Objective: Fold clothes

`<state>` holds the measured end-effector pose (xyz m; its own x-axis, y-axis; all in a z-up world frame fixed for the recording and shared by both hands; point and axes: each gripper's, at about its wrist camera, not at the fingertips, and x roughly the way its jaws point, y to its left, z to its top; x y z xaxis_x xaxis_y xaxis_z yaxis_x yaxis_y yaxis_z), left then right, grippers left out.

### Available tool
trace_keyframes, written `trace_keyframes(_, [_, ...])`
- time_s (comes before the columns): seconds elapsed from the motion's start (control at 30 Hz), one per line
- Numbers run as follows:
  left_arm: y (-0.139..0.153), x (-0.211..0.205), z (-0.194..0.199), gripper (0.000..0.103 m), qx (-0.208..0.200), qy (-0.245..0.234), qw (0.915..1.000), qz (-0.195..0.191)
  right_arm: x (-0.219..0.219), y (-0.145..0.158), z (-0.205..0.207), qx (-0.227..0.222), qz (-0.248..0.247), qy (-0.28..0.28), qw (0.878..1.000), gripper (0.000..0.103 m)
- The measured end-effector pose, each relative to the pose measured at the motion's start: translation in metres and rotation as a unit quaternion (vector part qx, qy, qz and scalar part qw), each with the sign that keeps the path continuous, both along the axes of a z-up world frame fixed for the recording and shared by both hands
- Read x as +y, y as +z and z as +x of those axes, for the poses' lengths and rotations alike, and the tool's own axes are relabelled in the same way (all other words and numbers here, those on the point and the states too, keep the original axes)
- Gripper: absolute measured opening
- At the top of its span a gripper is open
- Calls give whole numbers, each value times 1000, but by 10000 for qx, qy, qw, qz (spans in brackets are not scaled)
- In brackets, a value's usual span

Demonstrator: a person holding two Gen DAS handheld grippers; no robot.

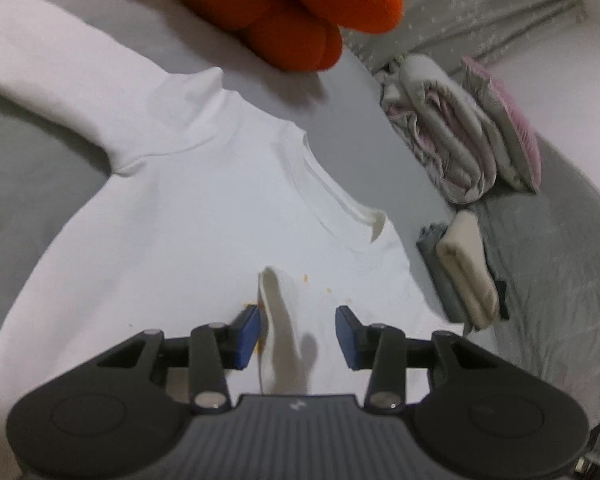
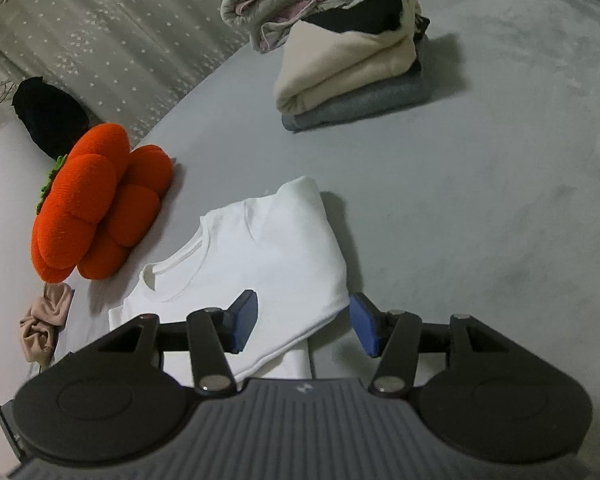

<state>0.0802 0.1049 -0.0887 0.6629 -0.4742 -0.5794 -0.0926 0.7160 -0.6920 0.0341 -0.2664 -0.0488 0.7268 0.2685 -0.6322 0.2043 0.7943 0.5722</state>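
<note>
1. A grey bed [image 2: 480,208] carries everything.
2. A white sweatshirt [image 2: 260,256] lies spread flat on it.
3. An orange pumpkin cushion [image 2: 96,212] sits beside the collar.
4. Stacks of folded clothes [image 2: 348,80] rest further off.
5. A beige scrunchie [image 2: 44,328] lies near the cushion.

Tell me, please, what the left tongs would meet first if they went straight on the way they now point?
Most likely the white sweatshirt: the left tongs are open just above it, with a raised fold of its cloth between the pads. Depth is hard to judge.
</note>
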Motion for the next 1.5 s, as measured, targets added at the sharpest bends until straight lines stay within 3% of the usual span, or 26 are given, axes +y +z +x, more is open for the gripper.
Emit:
trace_keyframes(0.07, [1, -2, 1, 35, 47, -27, 9998, 175, 0, -4, 1, 0, -3, -28, 10000, 56])
trace_keyframes(0.13, [4, -3, 3, 22, 49, -55, 9994, 339, 1, -7, 3, 12, 17, -40, 10000, 56])
trace_keyframes(0.17, [9, -3, 4, 4, -16, -94, 9991, 404, 1, -8, 5, 19, 30, -43, 10000, 56])
trace_keyframes(0.6, [72, -2, 23, 3, -858, -606, 9866, 1249, -9, -8, 28, -143, -183, -127, 9996, 56])
trace_keyframes(0.93, [88, 52, 33, 3, -995, -92, 9836, 1499, 3, -8, 52, -265, -241, 113, 9993, 56])
trace_keyframes(1.2, [57, 92, 37, 3, -668, 412, 9861, 1465, 23, -19, 78, -214, -278, 396, 9986, 56])
trace_keyframes(1.43, [43, 94, 44, 3, -563, 484, 9860, 1494, 31, -23, 67, -263, -476, 623, 9966, 55])
trace_keyframes(1.47, [42, 94, 44, 3, -555, 489, 9861, 1486, 31, -24, 65, -267, -517, 686, 9960, 52])
trace_keyframes(1.5, [41, 94, 44, 3, -547, 490, 9862, 1481, 33, -26, 63, -247, -570, 795, 9949, 41])
